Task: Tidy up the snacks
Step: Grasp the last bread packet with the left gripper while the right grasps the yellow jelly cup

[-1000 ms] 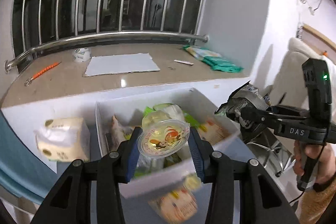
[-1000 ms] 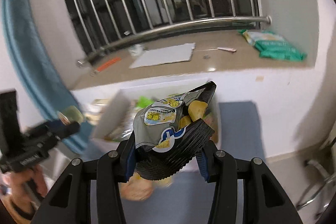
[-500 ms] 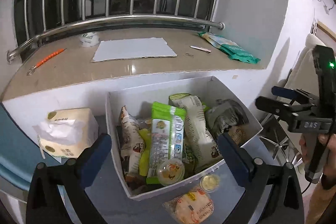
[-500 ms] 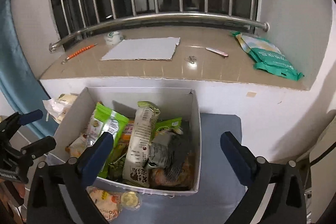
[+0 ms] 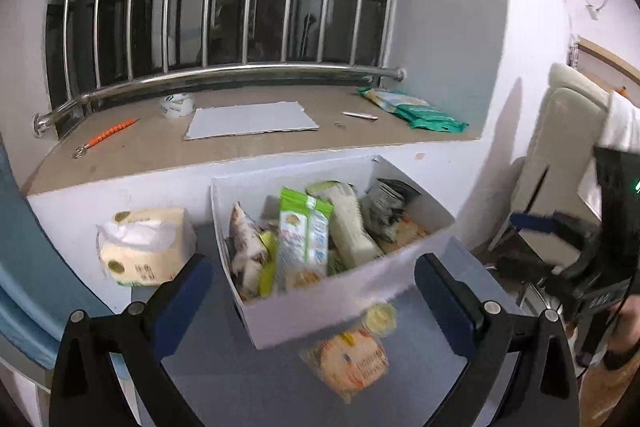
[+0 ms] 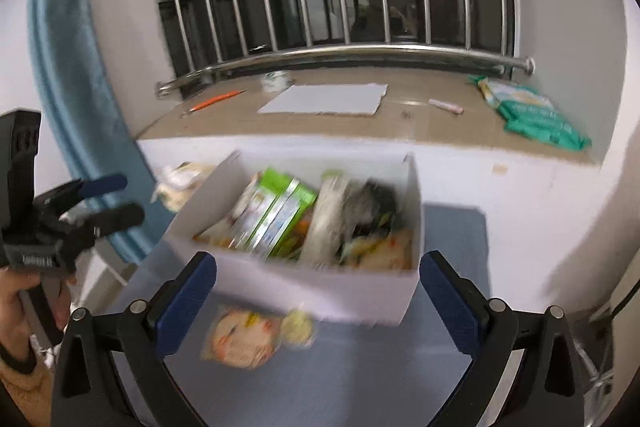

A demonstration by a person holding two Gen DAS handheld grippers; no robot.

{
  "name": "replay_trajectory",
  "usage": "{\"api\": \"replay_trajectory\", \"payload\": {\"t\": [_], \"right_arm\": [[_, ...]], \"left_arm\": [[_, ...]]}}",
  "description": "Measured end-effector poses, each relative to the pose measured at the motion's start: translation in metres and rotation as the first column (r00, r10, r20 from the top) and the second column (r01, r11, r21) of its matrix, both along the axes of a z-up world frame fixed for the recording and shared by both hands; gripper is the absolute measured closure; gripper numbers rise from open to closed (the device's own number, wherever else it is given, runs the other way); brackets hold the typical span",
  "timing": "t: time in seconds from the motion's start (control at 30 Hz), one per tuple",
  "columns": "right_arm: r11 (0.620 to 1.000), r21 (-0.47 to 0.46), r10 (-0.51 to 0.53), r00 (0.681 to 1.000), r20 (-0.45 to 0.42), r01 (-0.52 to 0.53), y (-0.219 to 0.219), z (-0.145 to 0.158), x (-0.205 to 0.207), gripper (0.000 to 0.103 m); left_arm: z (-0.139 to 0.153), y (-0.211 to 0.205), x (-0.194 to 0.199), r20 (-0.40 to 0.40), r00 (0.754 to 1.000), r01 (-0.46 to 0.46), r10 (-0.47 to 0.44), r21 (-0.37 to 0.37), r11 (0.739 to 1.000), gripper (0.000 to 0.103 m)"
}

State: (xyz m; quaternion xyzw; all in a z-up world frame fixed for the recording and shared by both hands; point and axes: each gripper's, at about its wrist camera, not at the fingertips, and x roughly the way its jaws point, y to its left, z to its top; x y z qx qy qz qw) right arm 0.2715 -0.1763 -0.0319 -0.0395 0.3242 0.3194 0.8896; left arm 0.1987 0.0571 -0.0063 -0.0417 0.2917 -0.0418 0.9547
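Note:
A white box (image 5: 320, 303) on the blue-grey table holds several snack packs, among them a green pack (image 5: 304, 231) and a dark chip bag (image 5: 390, 203). It also shows in the right wrist view (image 6: 320, 291). In front of it lie an orange snack packet (image 5: 352, 363) and a small jelly cup (image 5: 380, 317). My left gripper (image 5: 314, 307) is open and empty, in front of the box. My right gripper (image 6: 318, 305) is open and empty, also in front of the box, and appears at the right edge of the left wrist view (image 5: 560, 243).
A tissue pack (image 5: 144, 247) stands left of the box. The window ledge behind carries a grey sheet (image 5: 250, 119), an orange pen (image 5: 108, 137), a tape roll (image 5: 177, 105) and green packs (image 5: 416, 109). A blue curtain (image 6: 80, 99) hangs at the left. A chair (image 5: 560, 155) stands right.
Both grippers let go of their loads, a jelly cup and a chip bag, which went into the box. Both now stand wide open and have drawn back toward the table's front.

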Motion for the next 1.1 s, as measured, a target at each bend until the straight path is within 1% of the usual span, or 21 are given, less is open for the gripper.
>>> {"api": "replay_trajectory", "payload": {"t": [0.07,0.1,0.17,0.23,0.3,0.33,0.43,0.5,0.63,0.73,0.8,0.83,0.9,0.97,1.0,1.03,1.07,1.1], "right_arm": [[1.0,0.013,0.001,1.0,-0.016,-0.001,-0.008,-0.018,-0.019,0.0],[1.0,0.013,0.005,0.999,-0.035,-0.005,-0.01,-0.032,-0.029,0.0],[1.0,0.013,0.001,0.998,-0.062,0.0,-0.014,-0.052,-0.041,0.0],[1.0,0.012,-0.009,0.997,-0.076,0.01,-0.016,-0.068,-0.047,0.0],[1.0,0.0,-0.021,0.994,-0.109,0.021,-0.013,-0.082,-0.045,0.0],[1.0,-0.01,-0.027,0.993,-0.117,0.026,-0.012,-0.086,-0.043,0.0],[0.999,-0.026,-0.029,0.995,-0.096,0.027,-0.004,-0.094,-0.035,0.0],[0.999,-0.032,-0.025,0.993,-0.112,0.021,0.003,-0.099,-0.027,0.0],[0.995,-0.098,-0.031,0.994,-0.103,0.021,0.027,-0.111,-0.009,0.0],[0.99,-0.138,-0.029,0.993,-0.113,0.014,0.046,-0.121,0.008,0.0],[0.991,-0.133,-0.036,0.99,-0.139,0.017,0.052,-0.126,0.019,0.0],[0.993,-0.118,-0.036,0.985,-0.169,0.016,0.055,-0.131,0.026,0.0],[0.994,-0.104,-0.05,0.978,-0.204,0.029,0.058,-0.137,0.036,0.0],[0.992,-0.121,-0.063,0.974,-0.218,0.037,0.062,-0.144,0.043,0.0],[0.992,-0.124,-0.059,0.973,-0.224,0.032,0.064,-0.147,0.045,0.002],[0.99,-0.135,-0.058,0.972,-0.228,0.028,0.066,-0.15,0.047,0.011],[0.986,-0.167,-0.061,0.97,-0.237,0.021,0.069,-0.155,0.049,0.031],[0.981,-0.194,-0.072,0.976,-0.206,0.032,0.07,-0.155,0.047,0.041]], "left_arm": [[-0.005,-0.006,-0.022,0.02,1.0,0.013,-0.013,-0.005,1.0,0.0],[-0.01,-0.01,-0.034,0.025,0.999,0.022,-0.022,-0.011,1.0,0.0],[-0.02,-0.017,-0.055,0.03,0.999,0.036,-0.035,-0.025,0.999,0.0],[-0.03,-0.022,-0.068,0.019,0.999,0.039,-0.039,-0.034,0.999,0.0],[-0.041,-0.025,-0.079,0.002,0.999,0.04,-0.04,-0.05,0.998,0.0],[-0.046,-0.026,-0.084,-0.005,0.999,0.043,-0.043,-0.062,0.997,0.0],[-0.058,-0.028,-0.093,-0.029,0.999,0.036,-0.039,-0.079,0.996,0.0],[-0.063,-0.027,-0.096,-0.037,0.999,0.032,-0.036,-0.089,0.996,0.0],[-0.072,-0.024,-0.099,-0.055,0.998,0.025,-0.03,-0.099,0.995,0.0],[-0.076,-0.021,-0.101,-0.066,0.998,0.019,-0.025,-0.099,0.995,0.0],[-0.079,-0.019,-0.102,-0.072,0.997,0.011,-0.018,-0.096,0.995,0.0],[-0.082,-0.018,-0.102,-0.079,0.997,0.007,-0.015,-0.098,0.995,0.0],[-0.086,-0.015,-0.102,-0.091,0.996,0.002,-0.011,-0.104,0.995,0.0],[-0.09,-0.014,-0.101,-0.102,0.995,-0.004,-0.007,-0.105,0.994,0.0],[-0.092,-0.014,-0.099,-0.11,0.994,-0.004,-0.008,-0.105,0.994,0.0],[-0.094,-0.014,-0.098,-0.113,0.994,-0.003,-0.009,-0.105,0.994,0.0],[-0.096,-0.015,-0.097,-0.119,0.993,-0.003,-0.01,-0.105,0.994,0.0],[-0.098,-0.015,-0.095,-0.125,0.992,0.0,-0.013,-0.106,0.994,0.0]]}}
